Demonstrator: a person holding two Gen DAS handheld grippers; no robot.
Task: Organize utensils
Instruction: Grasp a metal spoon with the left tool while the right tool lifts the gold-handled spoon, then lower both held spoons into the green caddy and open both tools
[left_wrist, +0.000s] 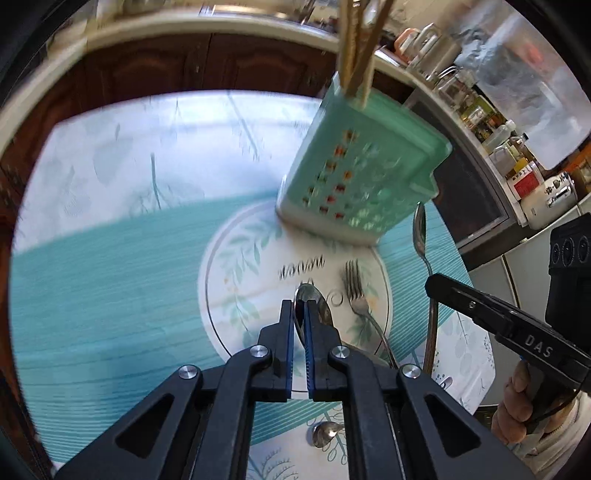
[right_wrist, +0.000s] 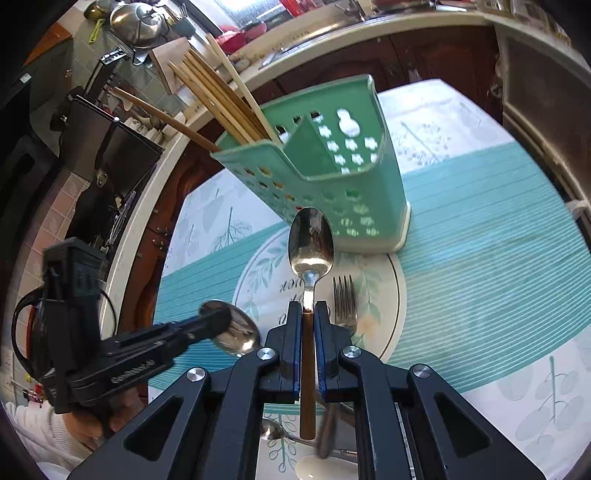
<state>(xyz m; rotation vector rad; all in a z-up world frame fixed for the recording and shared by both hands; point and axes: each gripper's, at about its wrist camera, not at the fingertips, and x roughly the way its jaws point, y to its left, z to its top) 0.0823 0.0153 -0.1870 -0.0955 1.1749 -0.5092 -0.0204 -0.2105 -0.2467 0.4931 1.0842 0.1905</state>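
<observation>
A green perforated utensil holder (right_wrist: 343, 184) with wooden chopsticks (right_wrist: 218, 99) stands on the table behind a white plate (right_wrist: 388, 314); it also shows in the left wrist view (left_wrist: 362, 177). My right gripper (right_wrist: 308, 317) is shut on a spoon with a bronze handle (right_wrist: 310, 243), held above the plate, bowl pointing at the holder. My left gripper (left_wrist: 299, 310) is shut on a large spoon (left_wrist: 317, 306) over the plate; that spoon also shows in the right wrist view (right_wrist: 236, 332). A fork (left_wrist: 356, 291) lies on the plate.
A small spoon (left_wrist: 325, 434) and another utensil (right_wrist: 325, 458) lie on the tablecloth near me. A dark wood cabinet and counter with jars (left_wrist: 509, 147) run behind the table. A pot (right_wrist: 136, 22) sits on a rack at the far left.
</observation>
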